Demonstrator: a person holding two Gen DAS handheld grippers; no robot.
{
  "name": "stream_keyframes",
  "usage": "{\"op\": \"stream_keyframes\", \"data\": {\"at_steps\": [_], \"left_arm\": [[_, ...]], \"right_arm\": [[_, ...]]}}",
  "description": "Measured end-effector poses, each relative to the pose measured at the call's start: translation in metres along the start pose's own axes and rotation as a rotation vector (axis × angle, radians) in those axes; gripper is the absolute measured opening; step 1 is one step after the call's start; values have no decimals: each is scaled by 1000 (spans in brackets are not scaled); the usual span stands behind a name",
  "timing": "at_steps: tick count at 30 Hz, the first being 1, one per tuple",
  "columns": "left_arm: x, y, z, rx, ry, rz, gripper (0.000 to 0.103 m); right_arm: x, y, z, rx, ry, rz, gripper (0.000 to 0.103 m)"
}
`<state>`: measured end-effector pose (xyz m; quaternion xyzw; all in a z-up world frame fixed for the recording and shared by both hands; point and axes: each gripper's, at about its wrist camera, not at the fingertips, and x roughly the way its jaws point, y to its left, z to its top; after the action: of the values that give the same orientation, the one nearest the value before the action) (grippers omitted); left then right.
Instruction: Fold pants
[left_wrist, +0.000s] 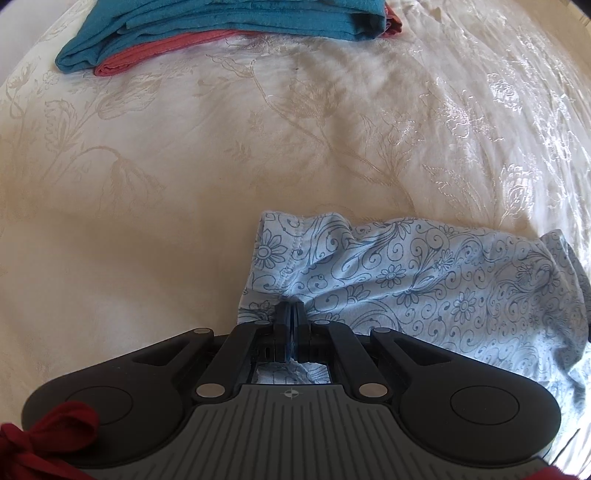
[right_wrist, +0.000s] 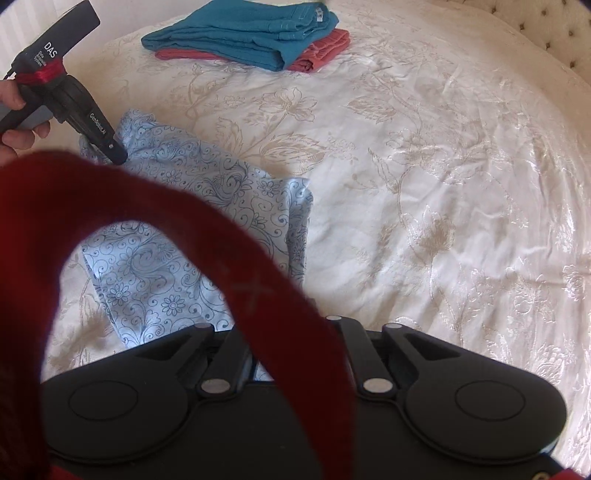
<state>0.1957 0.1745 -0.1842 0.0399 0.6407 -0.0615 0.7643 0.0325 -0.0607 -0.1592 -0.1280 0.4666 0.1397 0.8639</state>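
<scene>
A loop of dark red fabric strap hangs right across the right wrist lens, arching from nine o'clock over the centre down to six, and it blots out the right gripper fingers completely. Only the black linkage arms either side show, so whether that gripper is open or closed, or has hold of anything, I cannot tell. Patterned cloth does lie directly in front of its body.

The pale blue cotton pants with a dark blue floral swirl print lie crumpled on the cream bedspread with a woven flower pattern, one garment, spreading from the centre toward four o'clock in the left wrist view. The left gripper points down onto them, its jaws pressed tight together with a pinch of the blue fabric caught between, at the garment's left edge near the seam.

From the right wrist view, that left gripper appears at ten o'clock, held in a person's hand, a red band around its handle.

Up at twelve o'clock, well apart from the pants, sits a stack of two folded garments: a folded teal cloth piece on top of a folded coral-pink cloth piece. Another bit of red strap shows at seven o'clock in the left view.
</scene>
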Motion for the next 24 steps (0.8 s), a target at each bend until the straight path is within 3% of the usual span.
{"op": "stream_keyframes", "data": {"at_steps": [6, 10, 12, 15, 18, 19, 20, 22, 24], "left_arm": [[1, 2, 0, -5, 1, 1, 3], [1, -1, -1, 4, -3, 14, 3], [1, -1, -2, 3, -3, 14, 3], [1, 2, -1, -6, 0, 7, 3], [1, 2, -1, -1, 1, 11, 3], [2, 1, -1, 2, 0, 15, 3], [2, 0, -1, 6, 0, 18, 3], [2, -2, -1, 13, 0, 25, 3], [1, -3, 0, 14, 1, 28, 3]], "right_arm": [[-5, -10, 3, 5, -39, -162, 11], [19, -30, 14, 97, -25, -198, 9], [24, -37, 18, 114, -19, -214, 4], [15, -45, 18, 153, -39, -145, 4], [9, -51, 15, 200, -19, -9, 8], [9, -54, 14, 220, -29, 8, 15], [12, -57, 15, 239, -27, 15, 37], [24, -67, 18, 271, -5, 25, 61], [39, -76, 23, 267, 29, 72, 61]]}}
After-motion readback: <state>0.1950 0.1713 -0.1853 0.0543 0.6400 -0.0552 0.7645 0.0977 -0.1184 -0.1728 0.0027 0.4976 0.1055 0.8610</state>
